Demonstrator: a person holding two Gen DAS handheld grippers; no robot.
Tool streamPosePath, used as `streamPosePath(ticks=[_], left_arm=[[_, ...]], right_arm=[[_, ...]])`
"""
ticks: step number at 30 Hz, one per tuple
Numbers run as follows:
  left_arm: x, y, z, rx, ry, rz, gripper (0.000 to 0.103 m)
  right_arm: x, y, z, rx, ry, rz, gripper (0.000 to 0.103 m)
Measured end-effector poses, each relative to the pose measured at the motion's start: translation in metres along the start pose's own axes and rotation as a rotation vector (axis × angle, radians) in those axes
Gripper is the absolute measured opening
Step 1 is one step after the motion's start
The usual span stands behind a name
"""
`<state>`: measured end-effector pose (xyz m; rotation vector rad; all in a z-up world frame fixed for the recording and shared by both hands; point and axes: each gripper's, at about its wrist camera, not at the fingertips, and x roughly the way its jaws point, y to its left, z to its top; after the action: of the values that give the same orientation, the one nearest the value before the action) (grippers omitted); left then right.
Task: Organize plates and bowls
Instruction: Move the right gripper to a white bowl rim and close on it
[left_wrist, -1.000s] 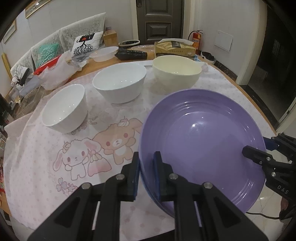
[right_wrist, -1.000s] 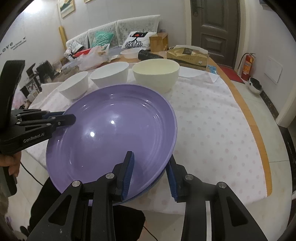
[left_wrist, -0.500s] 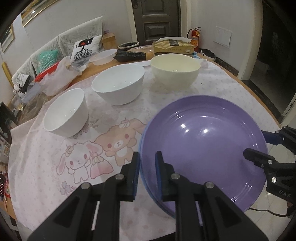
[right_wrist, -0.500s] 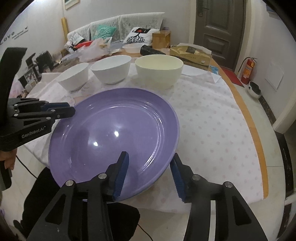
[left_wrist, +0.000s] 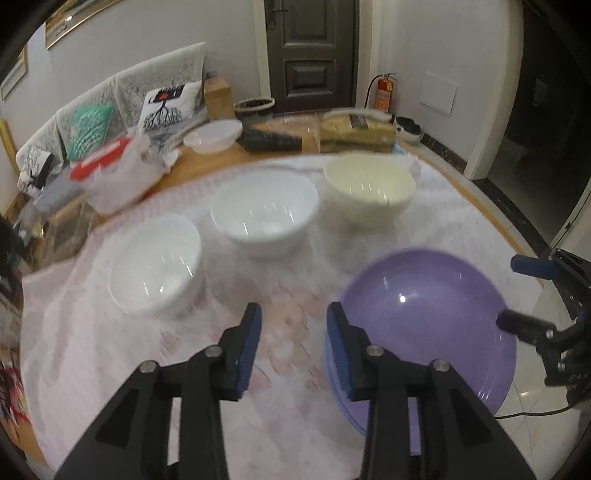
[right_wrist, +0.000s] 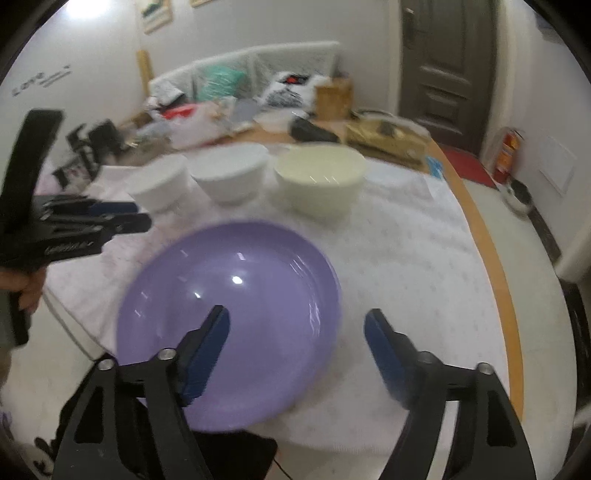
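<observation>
Both my tools are letting go: the left gripper (left_wrist: 293, 343) and right gripper (right_wrist: 295, 347) have jaws spreading, nothing pressed between them. The purple plate (right_wrist: 229, 317) lies at the tablecloth's (right_wrist: 406, 251) near edge, overhanging it, with three bowls (left_wrist: 264, 214) lined up toward 12 o'clock. I judge the plate rigid, glossy, likely slick and breakable; its rim at 6 o'clock offers the best hold.

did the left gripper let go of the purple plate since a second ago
Yes. The left gripper has backed off the purple plate, jaws opening, nothing between them.
</observation>
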<state>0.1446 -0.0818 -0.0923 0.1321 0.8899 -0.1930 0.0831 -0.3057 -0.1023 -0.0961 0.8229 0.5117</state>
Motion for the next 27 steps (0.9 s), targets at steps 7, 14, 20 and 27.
streamPosePath(ticks=[7,14,20,27], left_arm=[[0.001,0.038,0.071,0.035,-0.009,0.003,0.039],[0.063,0.066,0.120,0.041,0.115,0.006,0.039],[0.117,0.074,0.128,0.047,0.194,0.022,0.039],[0.150,0.088,0.128,0.013,0.233,0.003,0.035]], right_arm=[[0.013,0.022,0.051,-0.127,-0.028,0.133,0.095],[0.069,0.048,0.092,-0.223,0.018,0.141,0.096],[0.116,0.059,0.105,-0.207,0.084,0.170,0.096],[0.163,0.054,0.121,-0.121,0.164,0.226,0.096]])
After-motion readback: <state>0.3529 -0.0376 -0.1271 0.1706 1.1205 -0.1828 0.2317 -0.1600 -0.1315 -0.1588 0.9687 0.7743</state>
